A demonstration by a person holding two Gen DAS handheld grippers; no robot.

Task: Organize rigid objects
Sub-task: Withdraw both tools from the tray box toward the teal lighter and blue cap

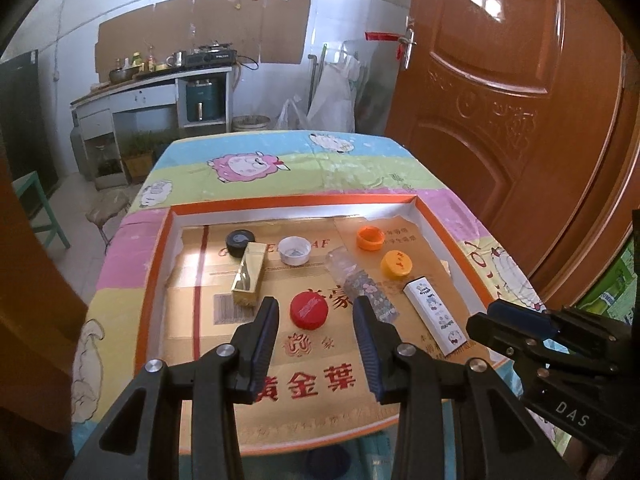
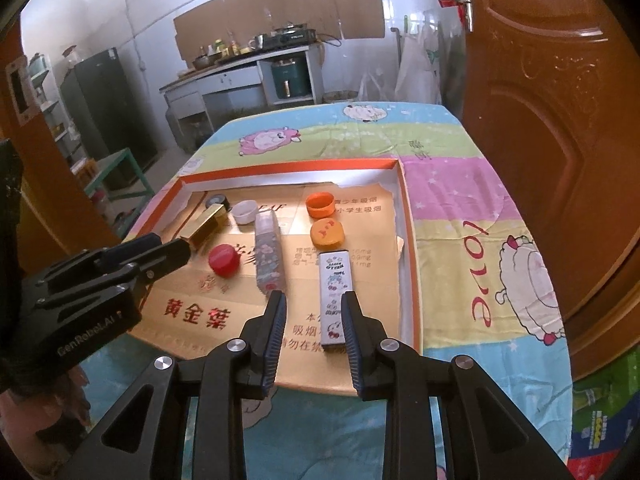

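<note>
In the left wrist view, the left gripper (image 1: pixel 316 308) hung above the near part of the tray (image 1: pixel 154 280), its jaws wide apart and holding nothing. The red cap (image 1: pixel 309 311) lay on the tray floor between the fingertips, apart from both. The gold box (image 1: pixel 250 274) lay just left of the left finger; the patterned box (image 1: pixel 362 284) ran slantwise by the right finger, its near end hidden behind it. Farther back sat the black cap (image 1: pixel 240 241) and white cap (image 1: pixel 295 250); two orange caps (image 1: pixel 370 238) (image 1: pixel 396 264) stood toward the right wall. The white box (image 1: pixel 434 320) lay near the right rim. The right gripper (image 1: pixel 500 320) entered from the right above that rim; whether it was open could not be told here. Bare cardboard showed in front of the red cap.

In the right wrist view, the right gripper (image 2: pixel 314 304) had its jaws parted and empty. The near end of the white box (image 2: pixel 334 296) lay between the fingertips; contact could not be told. The patterned box (image 2: pixel 269 252) lay just left of it, the red cap (image 2: pixel 224 260) farther left. The left gripper (image 2: pixel 168 254) reached in from the left, above the tray's (image 2: pixel 412 264) left side. Bare floor lay between the white box and the right wall.
</note>
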